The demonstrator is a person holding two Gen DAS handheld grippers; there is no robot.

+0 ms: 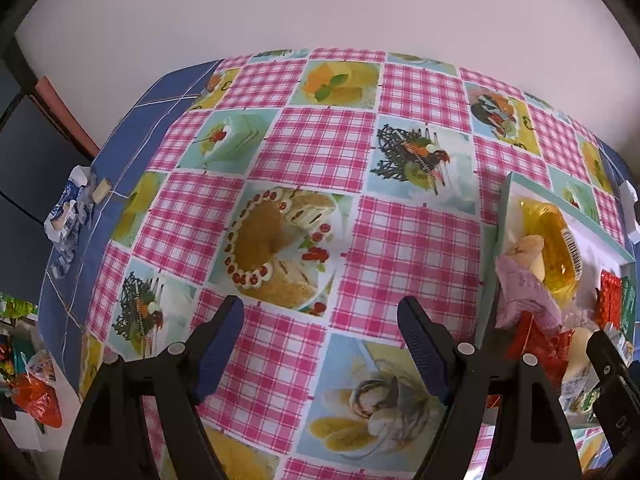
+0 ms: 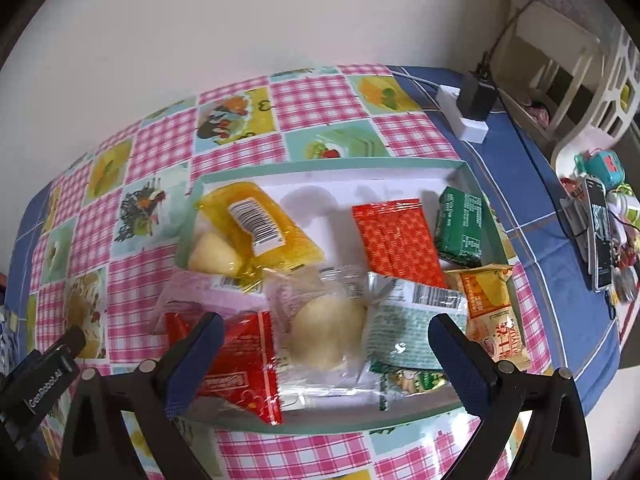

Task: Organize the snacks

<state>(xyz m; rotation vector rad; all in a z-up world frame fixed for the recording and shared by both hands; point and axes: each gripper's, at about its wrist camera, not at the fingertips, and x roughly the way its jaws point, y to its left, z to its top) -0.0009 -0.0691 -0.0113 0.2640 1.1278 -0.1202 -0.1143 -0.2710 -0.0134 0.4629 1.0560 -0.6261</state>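
A: Where are the snacks?

B: In the shallow white tray (image 2: 400,172) with the green rim, on the checked cloth (image 2: 320,96) over the desk. At its far left lies a yellow jelly pack (image 2: 276,236) with a barcode label. An orange-red patterned packet (image 2: 396,240) sits in the middle, and a dark green packet (image 2: 460,224) lies at the far right.

A: And nearer the camera?

B: A clear-wrapped pale bun (image 2: 324,332) in the middle, a red packet (image 2: 244,364) to its left, and a pale green wrapper (image 2: 408,332) to its right. An orange packet (image 2: 492,316) leans over the tray's right rim.

A: What is the right gripper (image 2: 326,346) doing?

B: It hangs above the near part of the tray with its jaws spread wide. The bun shows between the fingers, but nothing is gripped.

A: The left gripper (image 1: 320,332)?

B: Over bare cloth (image 1: 416,240), left of the tray (image 1: 600,208). Its jaws stand well apart and hold nothing. From its view the tray sits at the right edge, with the jelly pack (image 1: 556,240) visible inside.

A: Anything else about?

B: A white power adapter (image 2: 464,116) with a black plug lies on the blue cloth beyond the tray, and a phone (image 2: 600,232) stands off to the right.
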